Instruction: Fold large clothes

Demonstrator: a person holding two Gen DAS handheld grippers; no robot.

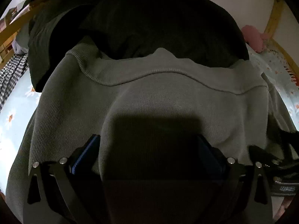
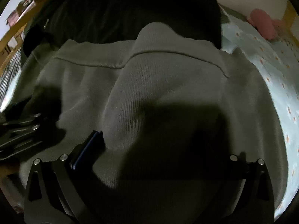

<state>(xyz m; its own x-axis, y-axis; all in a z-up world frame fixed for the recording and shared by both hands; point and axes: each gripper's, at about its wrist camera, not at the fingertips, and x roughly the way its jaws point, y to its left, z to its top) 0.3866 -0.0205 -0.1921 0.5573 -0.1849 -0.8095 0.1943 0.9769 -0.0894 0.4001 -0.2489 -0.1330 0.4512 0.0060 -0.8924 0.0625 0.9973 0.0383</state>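
Observation:
A grey-green knit sweater (image 1: 149, 97) lies spread over the bed and fills both views (image 2: 158, 85). Its ribbed band (image 1: 130, 71) runs across the far side, wavy and partly bunched. My left gripper (image 1: 148, 140) hovers close above the cloth, open wide, with its blue pads (image 1: 87, 153) apart and nothing pinched. My right gripper (image 2: 151, 136) is also open wide over the sweater, its right finger lost in shadow. The two grippers are side by side: the right one (image 1: 271, 160) shows at the left wrist view's right edge, and the left one (image 2: 22, 125) at the right wrist view's left edge.
A dark garment (image 1: 158, 28) lies heaped just beyond the sweater (image 2: 121, 15). The light blue floral sheet (image 1: 16, 108) shows on both sides (image 2: 271, 71). A pink soft object (image 1: 252, 37), a wooden frame (image 1: 274, 15) and checked fabric (image 1: 11, 78) sit at the edges.

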